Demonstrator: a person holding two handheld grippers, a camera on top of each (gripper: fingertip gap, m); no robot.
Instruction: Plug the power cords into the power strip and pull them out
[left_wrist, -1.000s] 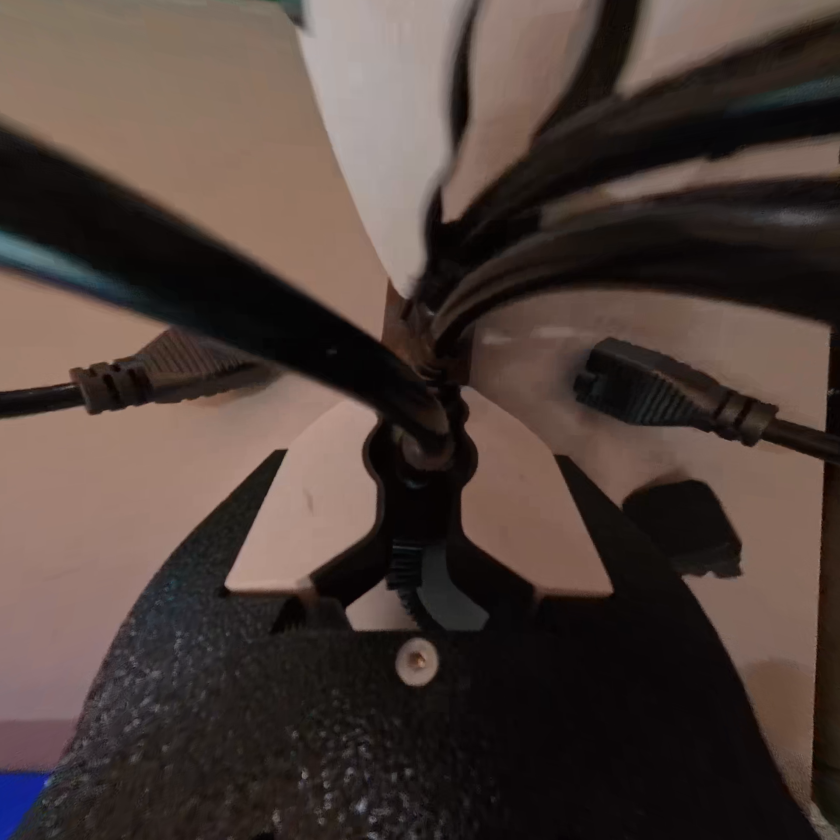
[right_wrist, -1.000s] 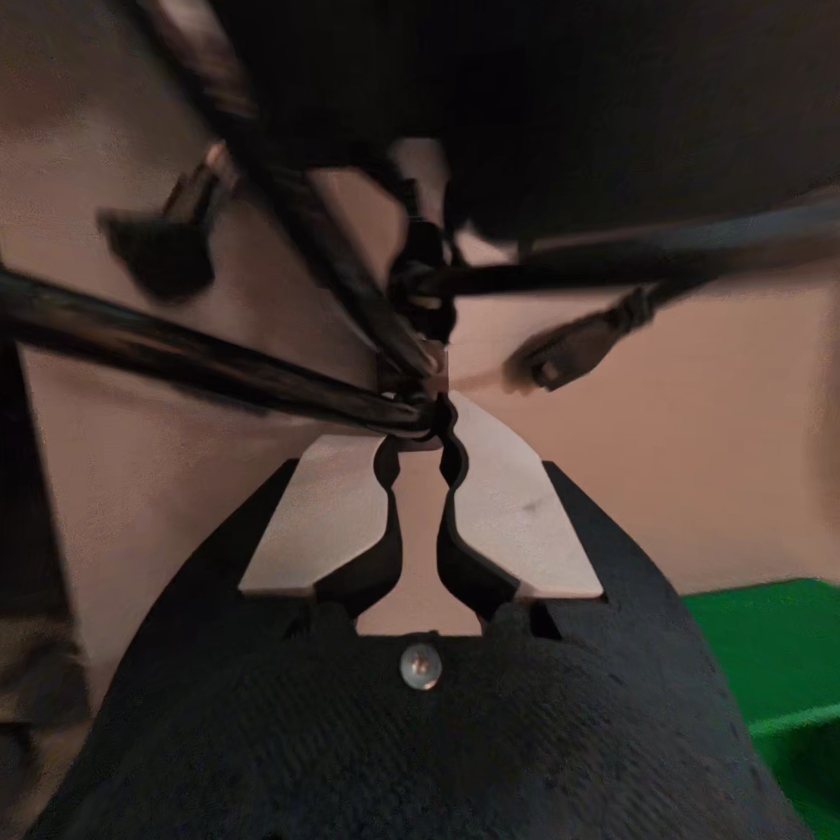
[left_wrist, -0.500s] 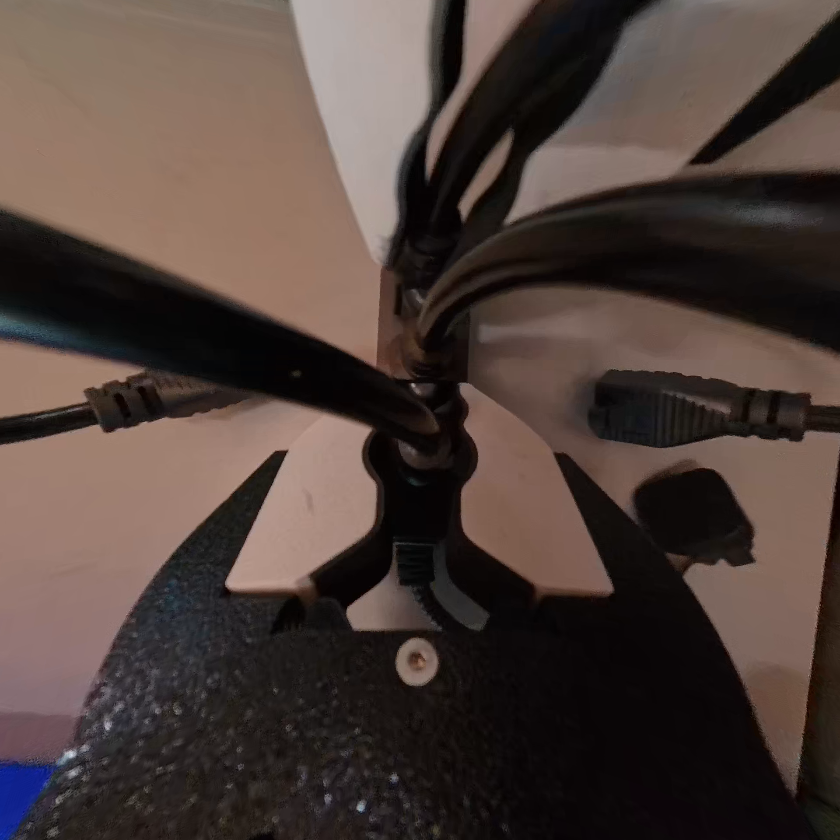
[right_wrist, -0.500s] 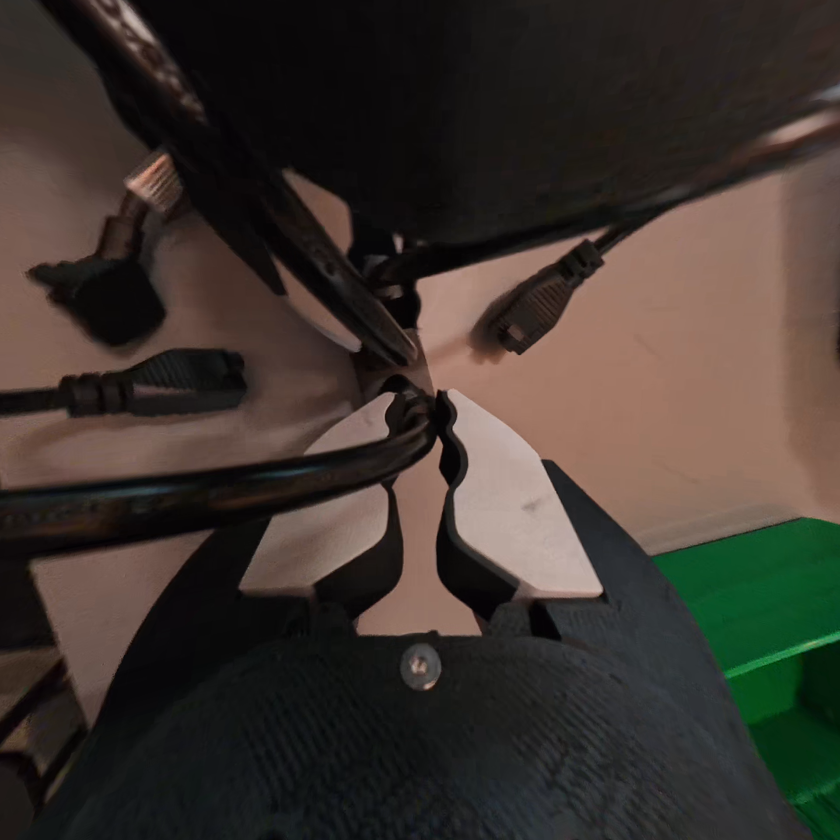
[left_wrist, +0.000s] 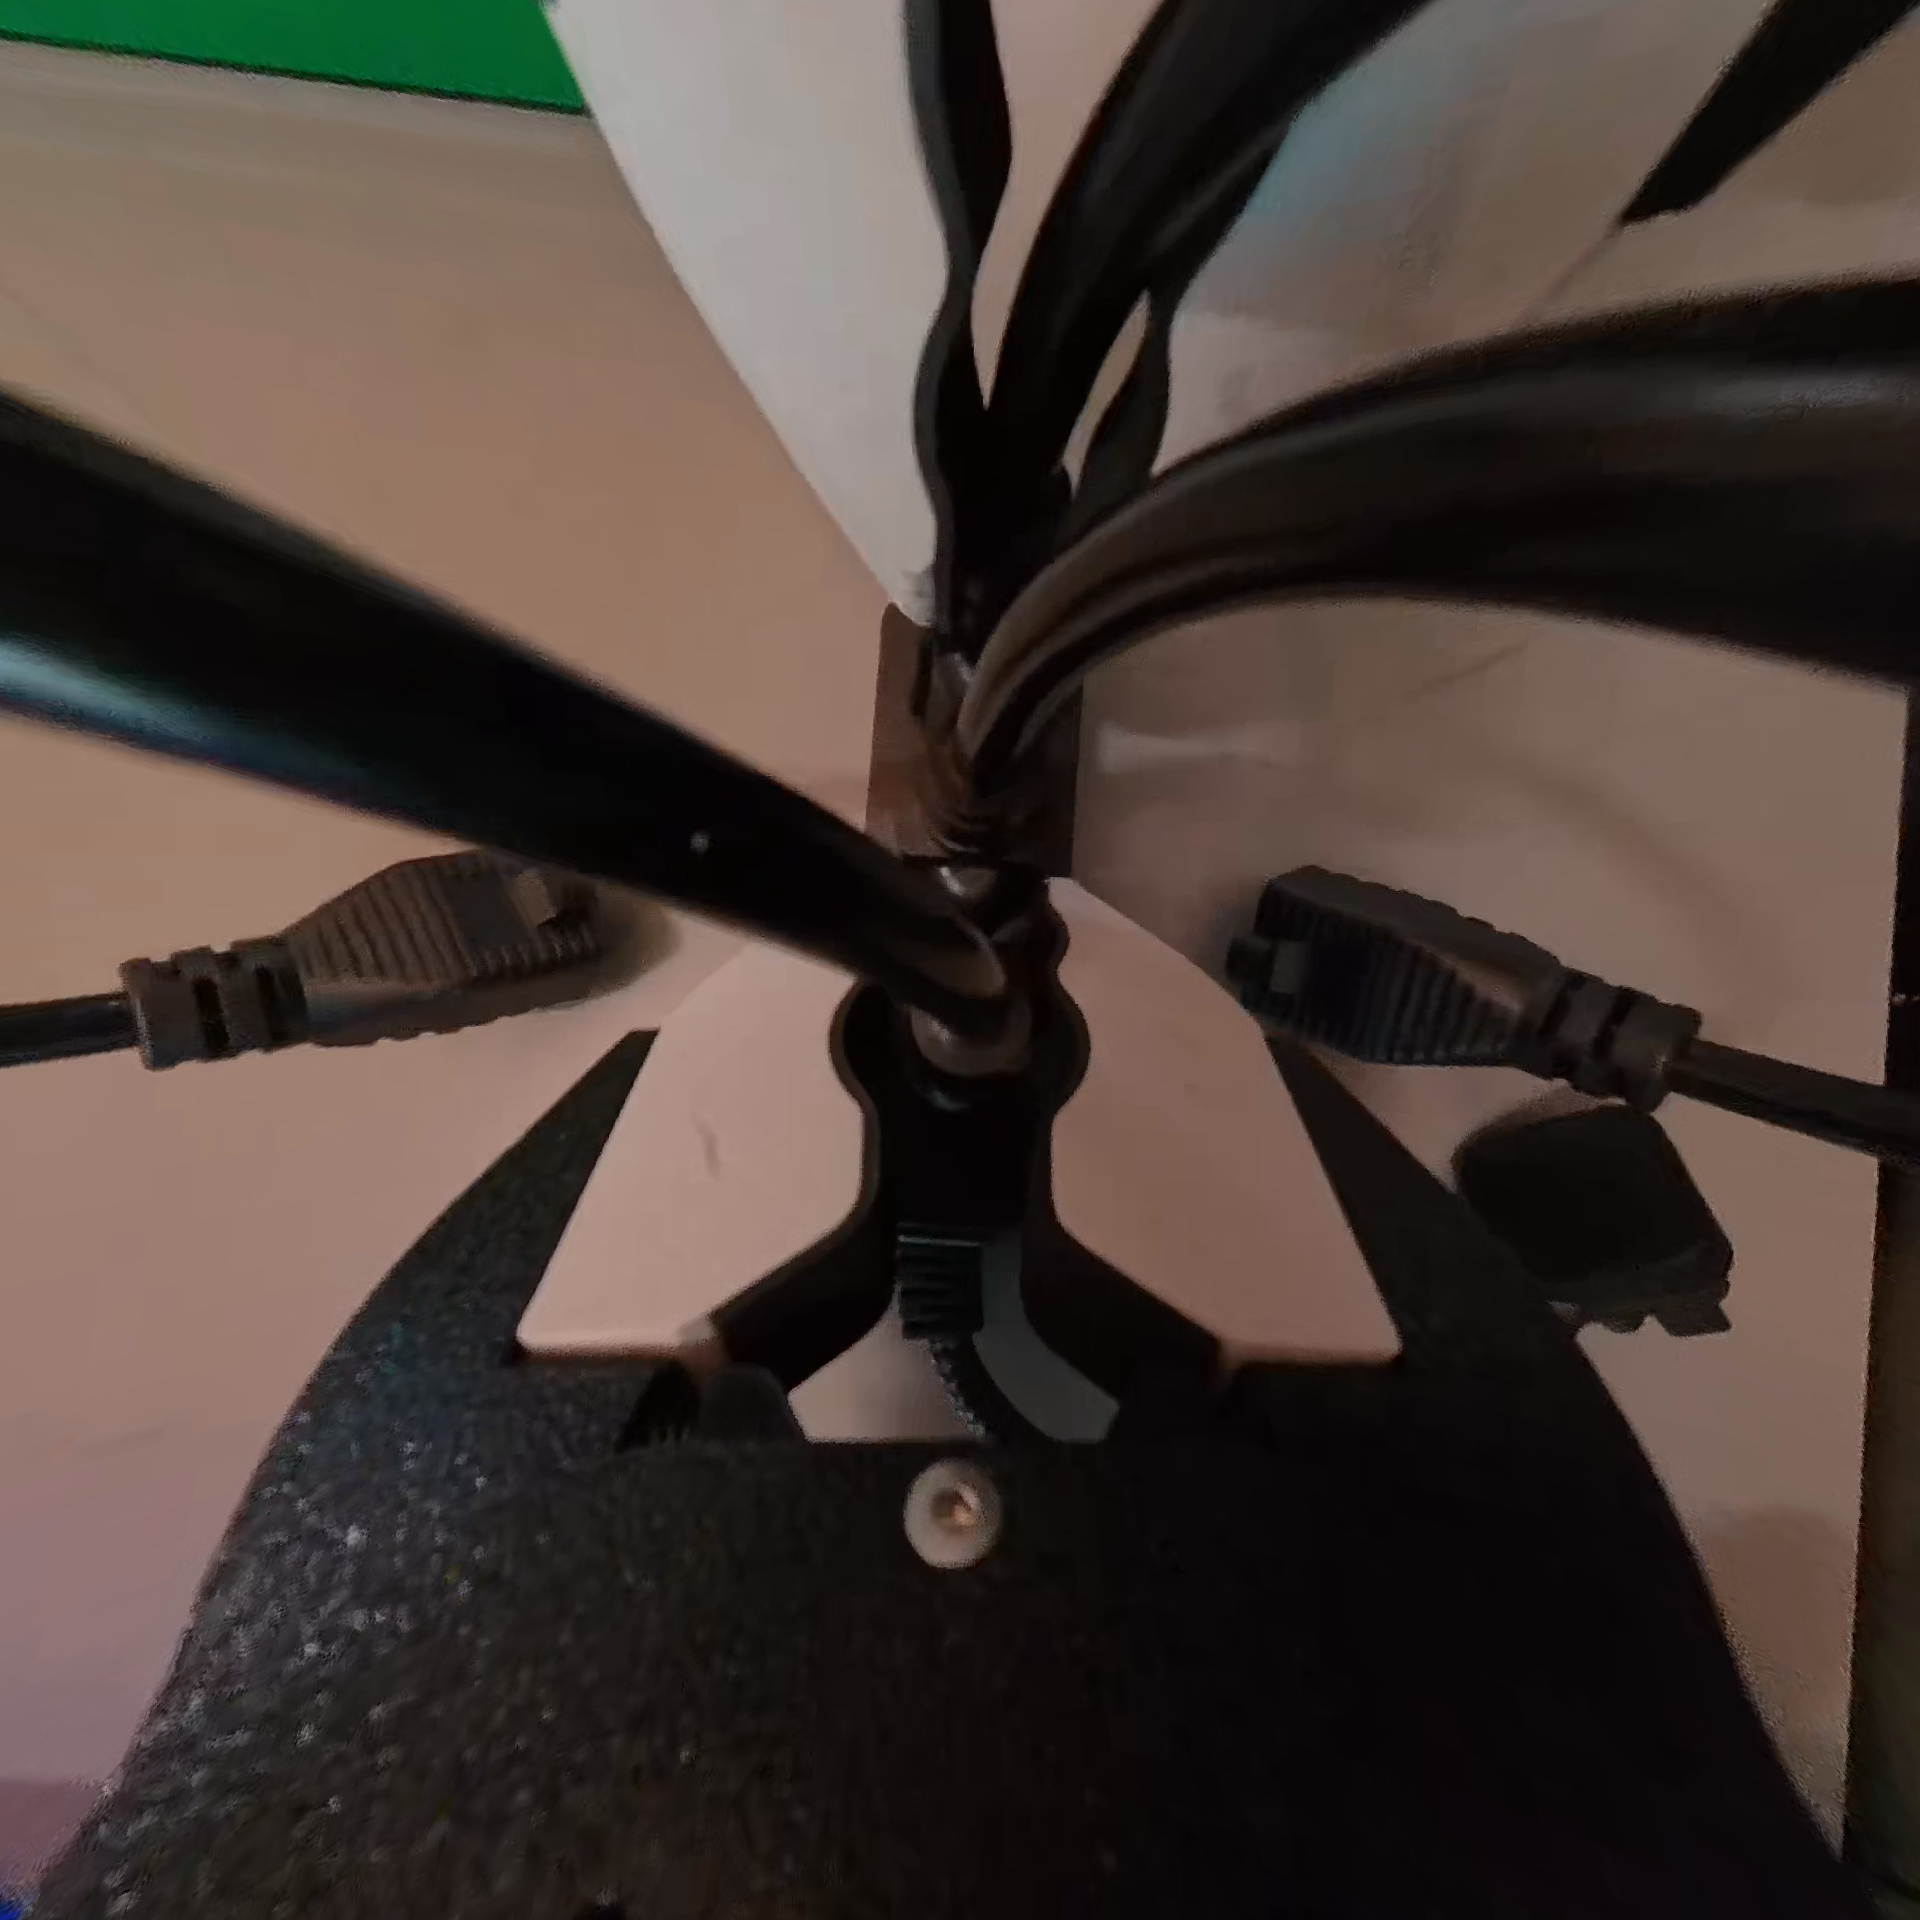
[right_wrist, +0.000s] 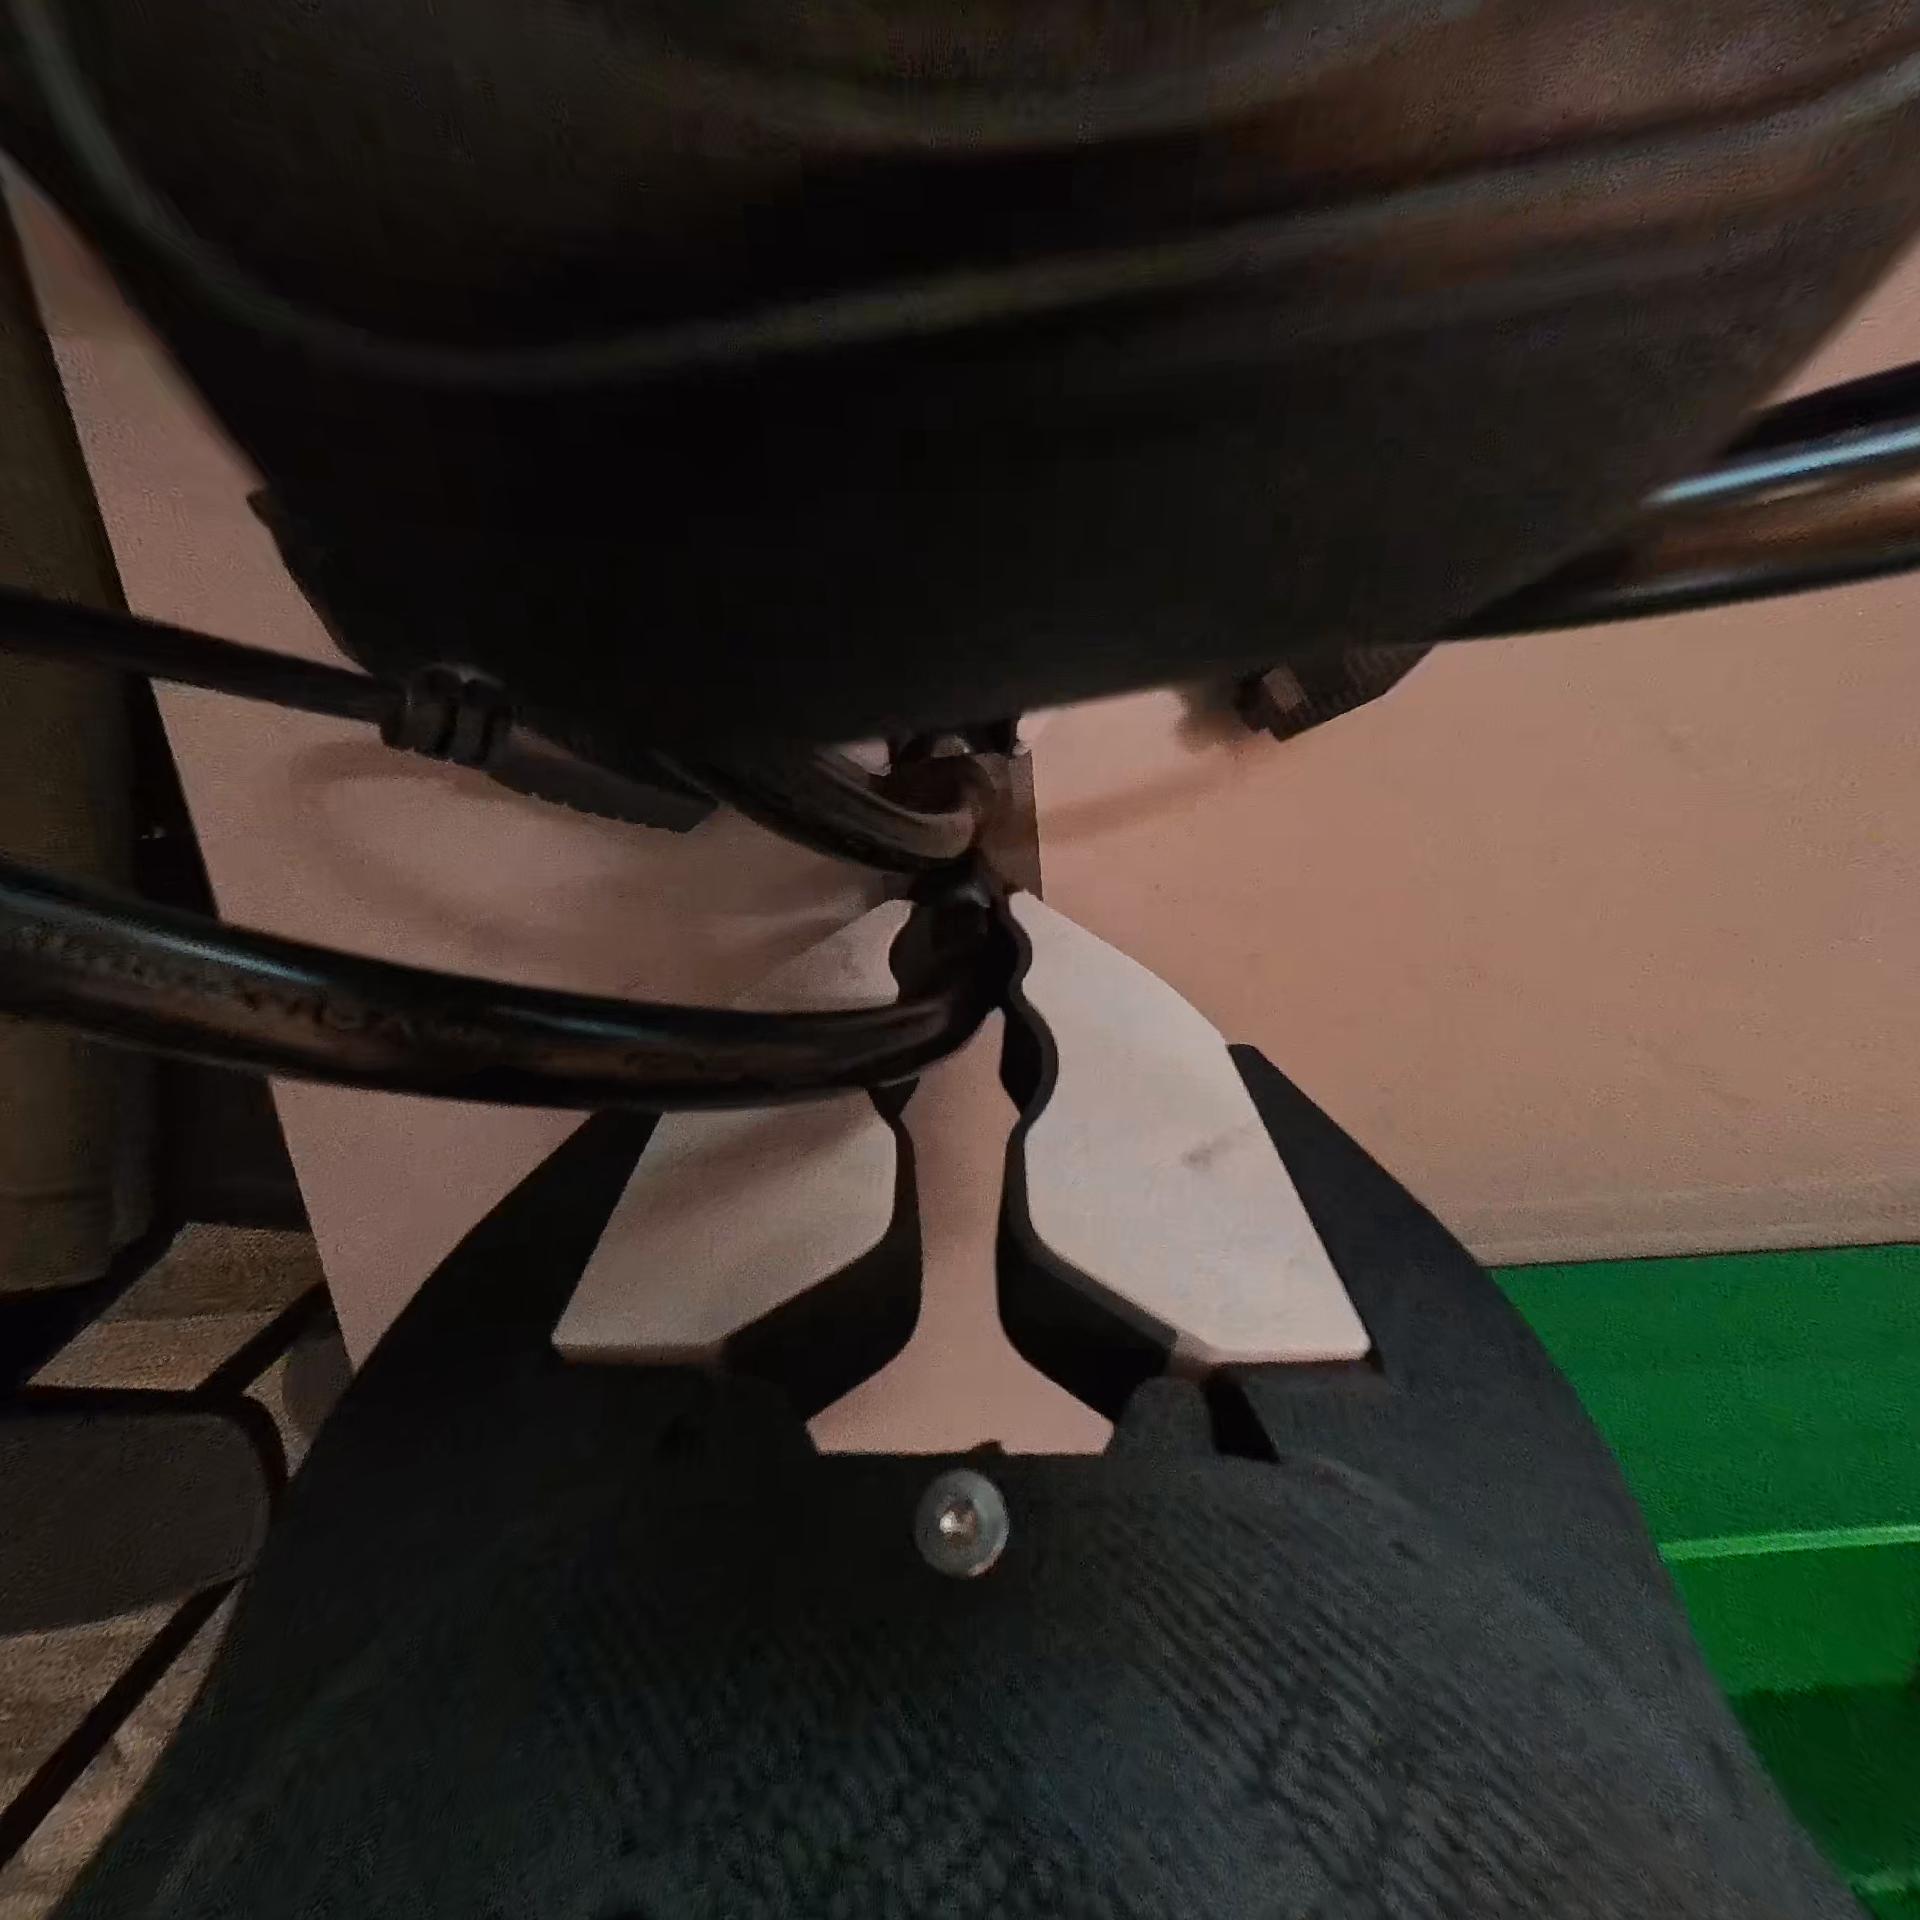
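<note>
In the left wrist view, the left gripper (left_wrist: 961, 997) is clamped on a bundle of thick black power cords (left_wrist: 1351, 499); loose ribbed black plugs (left_wrist: 416, 945) lie left and right on the pale tabletop (left_wrist: 312, 1195). In the right wrist view, the right gripper (right_wrist: 971, 935) pinches one glossy black cord (right_wrist: 468, 1023) at its tips, beneath a large dark blurred shape. No power strip shows, so this looks like cord sorting before plugging; next, a plug needs freeing.

Black power cords (left_wrist: 436, 665), bundled, tong-clamped.

- Nothing can be read in either view.
- The thick black cord (right_wrist: 447, 1023), left of centre in the right wrist view, carries faint embossed marks, too blurred to make out.
</note>
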